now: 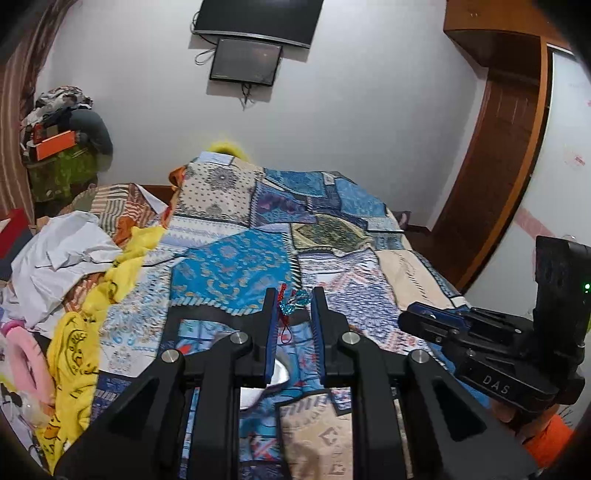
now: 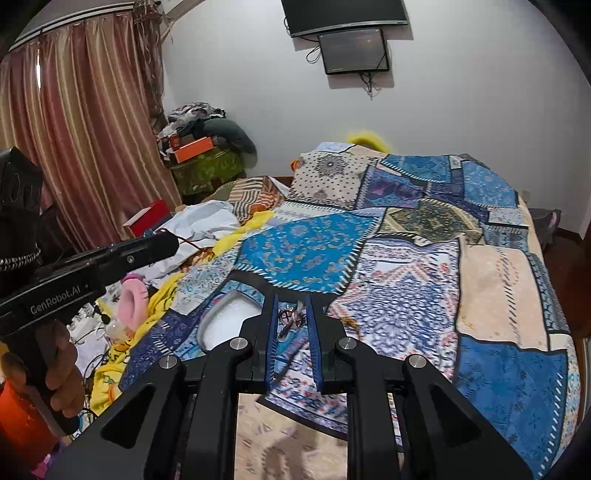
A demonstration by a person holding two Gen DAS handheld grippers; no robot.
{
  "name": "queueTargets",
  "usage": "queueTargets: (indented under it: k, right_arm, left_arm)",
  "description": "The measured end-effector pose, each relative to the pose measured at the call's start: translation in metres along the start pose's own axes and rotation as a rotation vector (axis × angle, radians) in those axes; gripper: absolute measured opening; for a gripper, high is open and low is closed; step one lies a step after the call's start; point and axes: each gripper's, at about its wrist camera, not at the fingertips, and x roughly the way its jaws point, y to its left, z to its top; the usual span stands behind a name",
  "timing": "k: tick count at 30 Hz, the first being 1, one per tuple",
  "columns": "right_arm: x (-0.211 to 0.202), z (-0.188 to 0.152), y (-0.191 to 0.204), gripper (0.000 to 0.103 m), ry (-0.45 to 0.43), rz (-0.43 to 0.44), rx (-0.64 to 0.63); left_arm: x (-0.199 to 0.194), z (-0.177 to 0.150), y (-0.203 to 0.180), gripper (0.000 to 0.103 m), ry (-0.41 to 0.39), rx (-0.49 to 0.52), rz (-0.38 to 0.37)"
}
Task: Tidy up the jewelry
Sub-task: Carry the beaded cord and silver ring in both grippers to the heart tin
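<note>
1. Left wrist view: left gripper (image 1: 294, 301) up over a bed (image 1: 413, 269) with a blue patchwork bedspread (image 1: 229, 266); jaws narrowed to a slim gap.
2. Between the tips sits a turquoise beaded piece (image 1: 293, 304) on a red cord (image 1: 285, 325). The cord lies along the left finger and its end hangs down below. Looks pinched, but pad contact on the right side is not clear.
3. Below the fingers, a white bowl (image 1: 271, 380) on the bedspread, mostly hidden by the gripper frame.
4. Same view, right edge: right gripper (image 1: 406, 319) seen side-on, tips pointing left, well apart from the left one. An orange sleeve (image 1: 546, 439) shows under it.
5. Right wrist view: right gripper (image 2: 292, 312) jaws also near together, a slim gap between the blue pads.
6. At the tips, a small dark jewelry piece (image 2: 291, 317), metallic-looking, blurred; can't tell exactly what it is, or if the pads truly press it.
7. White bowl (image 2: 229, 321) just left of the right gripper's fingers, on the bedspread (image 2: 406, 295).
8. Left gripper (image 2: 173, 240) enters from the left edge, held by a hand (image 2: 62, 373); red cord (image 2: 192, 243) trails from its tip.
9. Clutter on the bed's left side: white cloth (image 1: 62, 254), yellow printed fabric (image 1: 74, 350), pink item (image 1: 26, 354).
10. Back wall: two dark screens (image 1: 255, 22), one under the other. Striped curtain (image 2: 74, 129) at left, pile of clothes (image 2: 207, 125) in the corner.
</note>
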Motion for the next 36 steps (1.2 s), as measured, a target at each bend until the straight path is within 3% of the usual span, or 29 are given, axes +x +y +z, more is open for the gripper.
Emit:
queueTargets:
  k: [11, 20, 25, 29, 36]
  right_arm:
    - [0.034, 0.004, 0.025, 0.014, 0.042, 0.038, -0.035]
    - [0.038, 0.0, 0.006, 0.015, 0.106, 0.003, -0.044]
    - [0.043, -0.016, 0.003, 0.04, 0.198, -0.017, -0.081]
    - [0.057, -0.036, 0.013, 0.041, 0.273, -0.037, -0.138]
    - [0.086, -0.05, 0.012, 0.041, 0.374, -0.039, -0.113]
  left_arm:
    - [0.041, -0.03, 0.034, 0.016, 0.143, -0.026, 0.025]
    - [0.065, -0.05, 0.04, 0.016, 0.211, -0.024, 0.01]
    - [0.072, -0.058, 0.04, 0.016, 0.226, -0.011, 0.002]
    - [0.077, -0.063, 0.042, 0.016, 0.242, -0.012, 0.007]
    - [0.078, -0.071, 0.05, 0.016, 0.259, -0.026, 0.006]
